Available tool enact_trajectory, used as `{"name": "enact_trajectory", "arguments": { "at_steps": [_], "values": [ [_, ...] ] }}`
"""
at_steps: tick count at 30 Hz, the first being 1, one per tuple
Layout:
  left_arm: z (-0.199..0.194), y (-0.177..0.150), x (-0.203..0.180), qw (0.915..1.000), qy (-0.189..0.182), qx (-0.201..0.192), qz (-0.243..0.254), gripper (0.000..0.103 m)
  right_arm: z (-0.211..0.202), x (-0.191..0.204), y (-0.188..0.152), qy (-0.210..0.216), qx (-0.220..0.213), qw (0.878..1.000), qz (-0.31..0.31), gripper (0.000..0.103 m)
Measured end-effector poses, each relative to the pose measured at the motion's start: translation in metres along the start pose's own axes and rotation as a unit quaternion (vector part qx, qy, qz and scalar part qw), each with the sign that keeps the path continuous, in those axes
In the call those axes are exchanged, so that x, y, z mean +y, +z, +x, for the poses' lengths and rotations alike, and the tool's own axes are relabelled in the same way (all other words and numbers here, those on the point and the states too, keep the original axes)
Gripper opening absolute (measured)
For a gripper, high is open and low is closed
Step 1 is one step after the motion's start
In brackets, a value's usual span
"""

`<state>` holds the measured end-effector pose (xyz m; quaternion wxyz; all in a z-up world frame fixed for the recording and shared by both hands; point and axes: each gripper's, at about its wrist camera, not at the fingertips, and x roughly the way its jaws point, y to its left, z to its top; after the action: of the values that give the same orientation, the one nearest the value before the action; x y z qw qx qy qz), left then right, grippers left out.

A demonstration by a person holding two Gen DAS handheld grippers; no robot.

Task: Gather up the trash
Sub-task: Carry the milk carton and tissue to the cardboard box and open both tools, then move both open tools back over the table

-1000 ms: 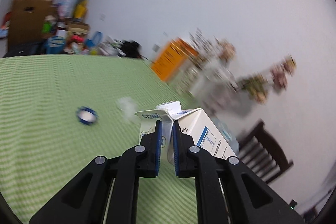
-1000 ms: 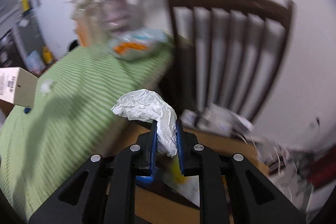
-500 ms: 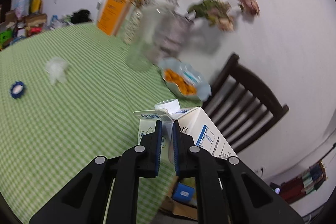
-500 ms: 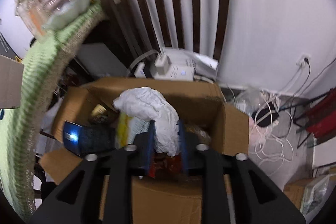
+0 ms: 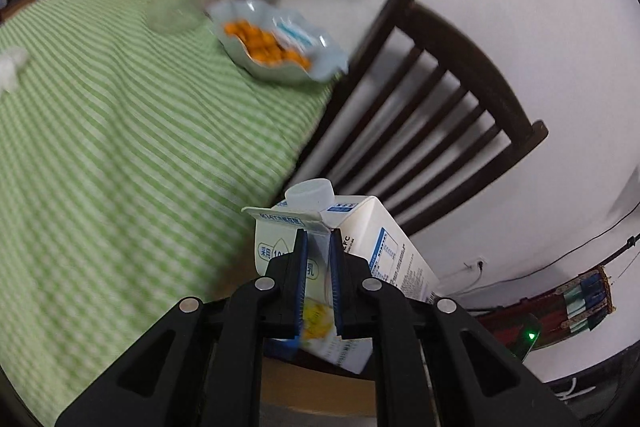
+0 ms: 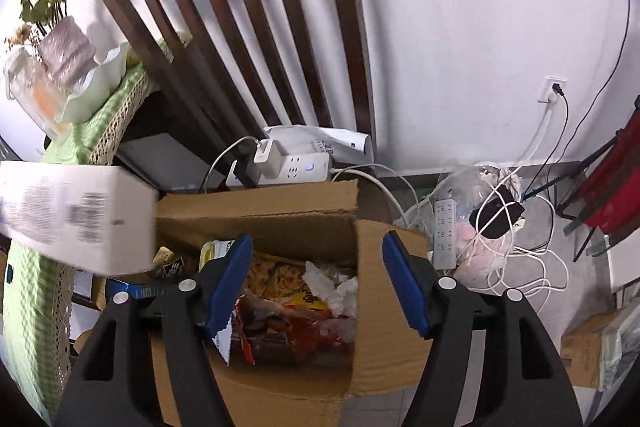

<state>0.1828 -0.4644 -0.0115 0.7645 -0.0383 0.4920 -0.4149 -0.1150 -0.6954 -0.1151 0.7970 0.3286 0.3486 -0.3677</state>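
My left gripper [image 5: 318, 241] is shut on the top seam of a white and blue milk carton [image 5: 384, 247] with a white cap, held past the table's edge. The carton's base also shows blurred in the right wrist view [image 6: 76, 219], over the left of the box. My right gripper [image 6: 316, 255] is open and empty above a brown cardboard box [image 6: 384, 355] on the floor. Crumpled white tissue [image 6: 332, 287] lies in the box among snack wrappers [image 6: 296, 323].
A green checked tablecloth [image 5: 120, 147] covers the table, with a bowl of orange snacks [image 5: 276, 43] near its edge and a white tissue [image 5: 10, 67] at far left. A dark wooden chair [image 6: 248, 27] stands behind the box. Power strips [image 6: 296, 167] and cables [image 6: 516, 267] lie on the floor.
My right gripper moved down over the box, opened and dropped the white tissue into it. My left gripper carried the carton from over the table toward the table edge and box.
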Motion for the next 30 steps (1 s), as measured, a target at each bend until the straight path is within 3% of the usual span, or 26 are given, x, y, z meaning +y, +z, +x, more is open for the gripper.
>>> {"name": "enact_trajectory", "arguments": {
  "at_steps": [3,4,9,15,21,30],
  "values": [
    [0.039,-0.01,-0.008,0.9989,-0.023,0.038,-0.015,0.007,-0.009,-0.005,0.0,0.01,-0.023,1.0,0.01,0.065],
    [0.048,-0.013,-0.01,0.9981,-0.035,0.048,-0.021,0.001,-0.013,-0.003,0.001,0.022,-0.03,0.999,0.007,0.065],
    [0.085,-0.029,-0.025,0.9934,-0.075,0.083,-0.027,0.001,-0.016,0.018,0.002,0.076,-0.04,0.996,-0.032,0.065],
    [0.118,-0.044,-0.034,0.9923,-0.032,0.115,0.032,0.001,0.003,0.029,-0.002,0.094,-0.014,0.995,-0.035,0.065],
    [0.128,-0.048,-0.017,0.9897,0.014,0.134,0.05,0.002,0.023,0.06,-0.012,0.123,0.019,0.99,-0.06,0.06],
    [0.099,-0.038,-0.006,0.9913,0.03,0.102,0.079,0.046,0.018,0.076,-0.006,0.099,0.018,0.992,-0.074,0.06]
  ]
}}
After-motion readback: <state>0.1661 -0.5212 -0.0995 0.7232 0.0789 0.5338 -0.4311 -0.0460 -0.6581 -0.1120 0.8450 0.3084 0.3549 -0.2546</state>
